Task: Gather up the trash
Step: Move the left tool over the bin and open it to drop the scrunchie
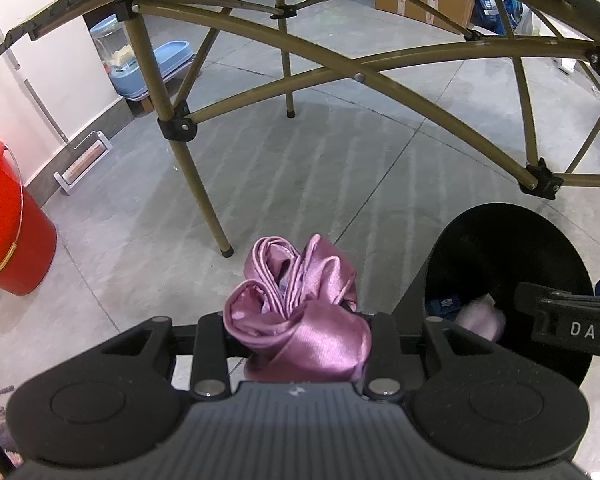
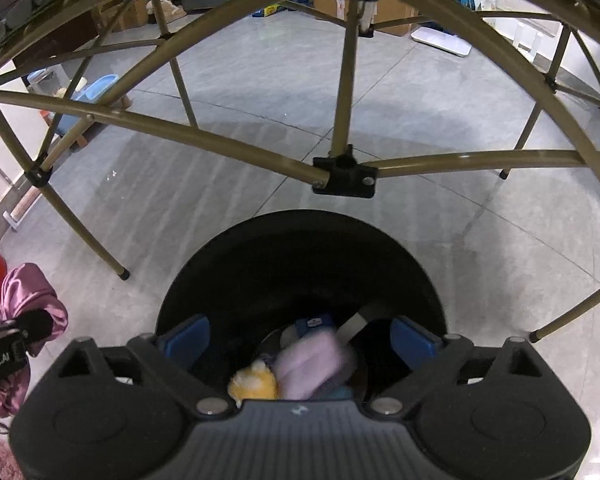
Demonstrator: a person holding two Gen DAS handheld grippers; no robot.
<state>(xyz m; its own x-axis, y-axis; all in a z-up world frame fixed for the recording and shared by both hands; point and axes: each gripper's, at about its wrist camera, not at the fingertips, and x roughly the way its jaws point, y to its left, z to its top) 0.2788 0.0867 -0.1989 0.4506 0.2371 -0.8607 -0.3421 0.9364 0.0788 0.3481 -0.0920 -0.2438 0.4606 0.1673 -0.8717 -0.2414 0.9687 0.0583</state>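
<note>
A: While the right tongs [image 2: 300, 344] hang spread wide over the black bin [image 2: 300, 248], a pale purple piece [image 2: 312, 360] blurs inside it, beside a yellow scrap [image 2: 254, 384].

B: So that drop looks done?

A: Likely. The left tongs [image 1: 300, 320] grip a crumpled pink satin cloth [image 1: 300, 304], just left of the bin [image 1: 508, 240]. Next they should swing right, over the rim.

B: Obstacles?

A: Folding desk legs [image 1: 196, 184] stand close ahead; the floor [image 1: 320, 168] between is open.

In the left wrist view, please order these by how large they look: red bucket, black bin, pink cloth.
1. Black bin, partly hidden
2. Pink cloth, enlarged by nearness
3. Red bucket, cut off by the frame, so unsure
</note>
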